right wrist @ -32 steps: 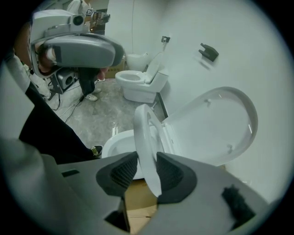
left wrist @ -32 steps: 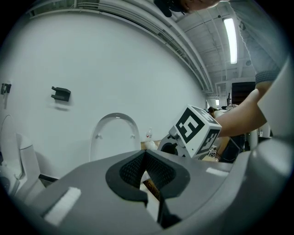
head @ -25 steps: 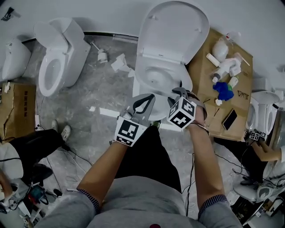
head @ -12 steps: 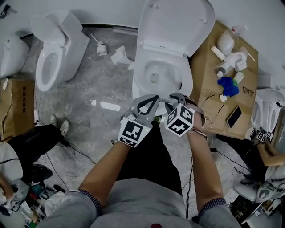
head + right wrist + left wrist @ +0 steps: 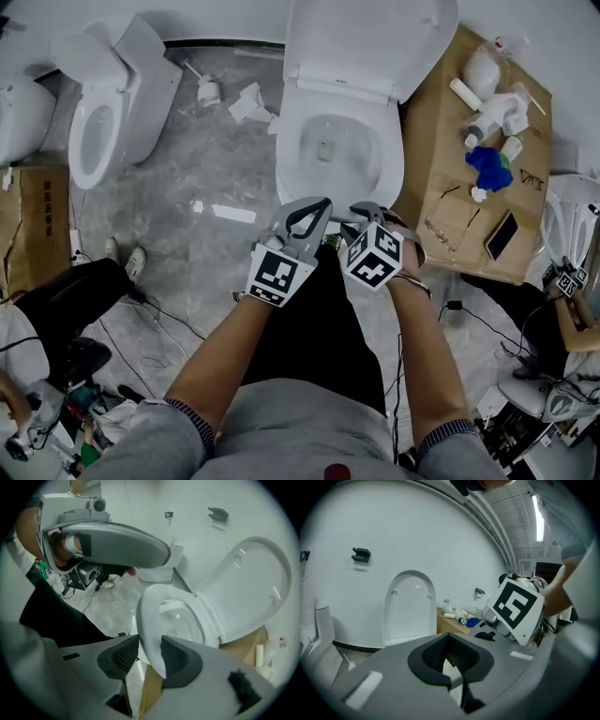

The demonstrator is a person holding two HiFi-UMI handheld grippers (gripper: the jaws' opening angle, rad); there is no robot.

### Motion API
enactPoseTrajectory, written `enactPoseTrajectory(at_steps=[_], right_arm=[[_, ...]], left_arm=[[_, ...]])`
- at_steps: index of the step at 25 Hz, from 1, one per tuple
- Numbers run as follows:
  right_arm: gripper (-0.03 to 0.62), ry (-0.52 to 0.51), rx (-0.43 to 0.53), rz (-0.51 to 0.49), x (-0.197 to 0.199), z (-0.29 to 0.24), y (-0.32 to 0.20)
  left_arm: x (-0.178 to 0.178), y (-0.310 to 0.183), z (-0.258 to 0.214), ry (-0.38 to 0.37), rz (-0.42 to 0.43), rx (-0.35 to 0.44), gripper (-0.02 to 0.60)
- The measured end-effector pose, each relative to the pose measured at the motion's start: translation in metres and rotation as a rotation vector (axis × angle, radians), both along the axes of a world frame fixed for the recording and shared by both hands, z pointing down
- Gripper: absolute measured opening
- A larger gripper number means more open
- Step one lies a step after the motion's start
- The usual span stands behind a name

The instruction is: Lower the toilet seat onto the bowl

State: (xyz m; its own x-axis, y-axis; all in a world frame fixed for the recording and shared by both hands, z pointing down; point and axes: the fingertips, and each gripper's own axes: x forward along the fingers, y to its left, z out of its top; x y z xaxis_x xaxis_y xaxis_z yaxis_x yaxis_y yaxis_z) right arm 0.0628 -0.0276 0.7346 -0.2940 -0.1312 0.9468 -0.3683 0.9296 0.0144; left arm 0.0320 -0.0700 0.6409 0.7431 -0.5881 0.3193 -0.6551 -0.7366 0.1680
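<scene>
A: Entry: right gripper (image 5: 148,648). Jaws?
B: Wide apart, and they have just been opening. The front rim of the white plastic toilet seat (image 5: 145,620) stands between the two dark ribbed pads (image 5: 115,659). I see no pad pressing on it.
A: Seat position?
B: Folded forward and low over the white ceramic bowl (image 5: 354,141) of the middle toilet, ring facing up (whether it sits fully on the bowl's rim, cannot tell). The white oval lid (image 5: 370,42) stands raised behind it, against the wall.
A: Left gripper (image 5: 448,639)?
B: Jaws together at the tips, with only a hollow between the pads and nothing in it. It is held just beside the right one, in front of the bowl, pointing nearly level toward the wall.
A: Any writing?
B: No readable words. Each gripper carries a cube with black-and-white square markers (image 5: 373,255), patterns only. The brown cardboard box (image 5: 436,141) just right of the toilet has dark print near its right edge, too small to read. On it lie white plastic bottles and fittings (image 5: 487,117), a blue crumpled item (image 5: 489,167) and a dark flat phone (image 5: 504,234).
A: Surroundings?
B: A second white toilet (image 5: 103,112) stands well to the left on the grey marbled floor (image 5: 206,187).
</scene>
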Motion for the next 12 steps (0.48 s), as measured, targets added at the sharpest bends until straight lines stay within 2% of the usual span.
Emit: enactPoseTrajectory(at_steps=[12], right_arm=[[0.155, -0.01, -0.076, 0.007, -0.004, 0.049, 0.03]], left_arm=[[-0.012, 0.02, 0.047, -0.027, -0.016, -0.073, 0.008]])
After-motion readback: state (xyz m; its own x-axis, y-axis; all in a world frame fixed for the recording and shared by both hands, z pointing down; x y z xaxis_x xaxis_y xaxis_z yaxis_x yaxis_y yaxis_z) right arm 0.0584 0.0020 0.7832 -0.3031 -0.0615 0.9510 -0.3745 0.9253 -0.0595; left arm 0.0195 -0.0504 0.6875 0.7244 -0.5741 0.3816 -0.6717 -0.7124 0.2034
